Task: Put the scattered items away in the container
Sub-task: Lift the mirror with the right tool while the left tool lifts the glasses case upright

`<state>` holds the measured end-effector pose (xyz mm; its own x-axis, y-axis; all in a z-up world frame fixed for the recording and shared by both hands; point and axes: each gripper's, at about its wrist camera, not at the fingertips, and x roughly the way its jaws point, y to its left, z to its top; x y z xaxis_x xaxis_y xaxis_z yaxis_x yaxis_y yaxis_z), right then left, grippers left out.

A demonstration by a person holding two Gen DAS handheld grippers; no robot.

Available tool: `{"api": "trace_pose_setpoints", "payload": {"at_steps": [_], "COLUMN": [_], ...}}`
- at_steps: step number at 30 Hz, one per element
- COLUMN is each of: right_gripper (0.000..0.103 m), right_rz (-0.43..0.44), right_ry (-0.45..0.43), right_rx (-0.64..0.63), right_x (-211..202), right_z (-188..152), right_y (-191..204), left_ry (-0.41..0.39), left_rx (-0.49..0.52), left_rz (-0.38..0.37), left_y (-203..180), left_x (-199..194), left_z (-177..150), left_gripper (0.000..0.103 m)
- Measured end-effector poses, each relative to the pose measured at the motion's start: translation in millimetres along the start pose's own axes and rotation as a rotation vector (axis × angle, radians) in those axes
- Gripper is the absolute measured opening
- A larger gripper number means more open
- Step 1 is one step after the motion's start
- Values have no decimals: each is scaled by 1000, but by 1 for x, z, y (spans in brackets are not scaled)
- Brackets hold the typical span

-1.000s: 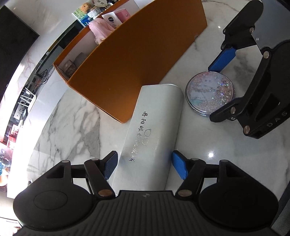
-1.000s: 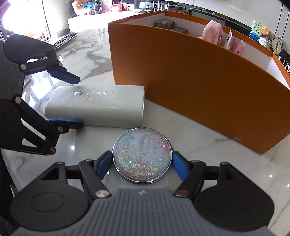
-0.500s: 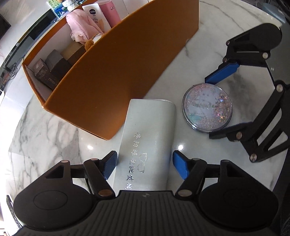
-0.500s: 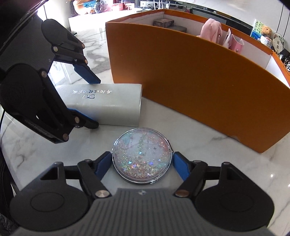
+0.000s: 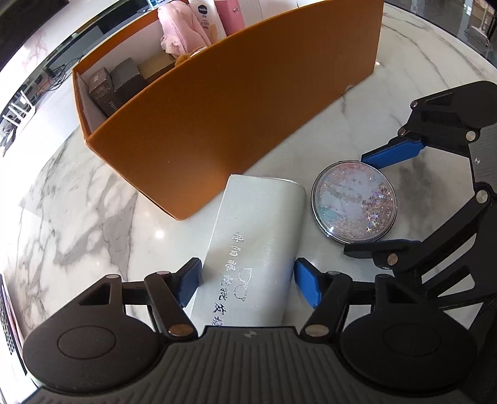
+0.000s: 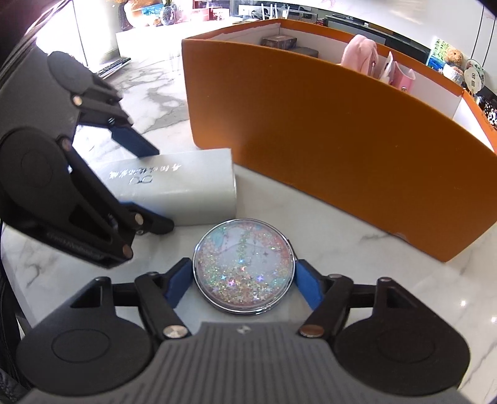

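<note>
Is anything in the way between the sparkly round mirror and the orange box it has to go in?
Only the tall near wall of the orange cardboard box itself. The round glittery compact mirror sits on bare marble between the right gripper fingers, so it must go over.

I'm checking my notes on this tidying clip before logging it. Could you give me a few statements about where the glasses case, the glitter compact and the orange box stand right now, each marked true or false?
1. The silver glasses case lies on the marble table, outside the orange box. True.
2. The round glitter compact is already inside the box. False: it lies on the table between the fingers of the right hand-held gripper.
3. The left hand-held gripper straddles the case. True.
4. The box is empty. False: it holds a pink cloth, bottles and small cartons.
5. The compact stands on edge. False: it lies flat.
</note>
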<state>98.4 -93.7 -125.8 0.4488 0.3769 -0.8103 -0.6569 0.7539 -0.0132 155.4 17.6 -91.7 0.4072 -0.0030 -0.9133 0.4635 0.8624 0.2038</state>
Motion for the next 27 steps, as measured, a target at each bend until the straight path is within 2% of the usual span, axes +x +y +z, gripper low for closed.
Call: {"api": "trace_pose_setpoints", "payload": {"at_steps": [6, 16, 27], "right_gripper": [73, 73, 73], "right_rz": [-12, -6, -24], "right_ry": [19, 3, -25], "right_rx": [39, 168, 207], "right_x": [-10, -36, -46], "right_z": [-7, -20, -17], "right_y": [-7, -42, -62], "left_ry": [13, -15, -80], "left_rx": [-166, -317, -347], "left_rz": [16, -19, -49], "left_y": [-1, -10, -17], "left_x": [-5, -29, -63], "left_z": [-5, -21, -13], "left_gripper": [76, 76, 71]}}
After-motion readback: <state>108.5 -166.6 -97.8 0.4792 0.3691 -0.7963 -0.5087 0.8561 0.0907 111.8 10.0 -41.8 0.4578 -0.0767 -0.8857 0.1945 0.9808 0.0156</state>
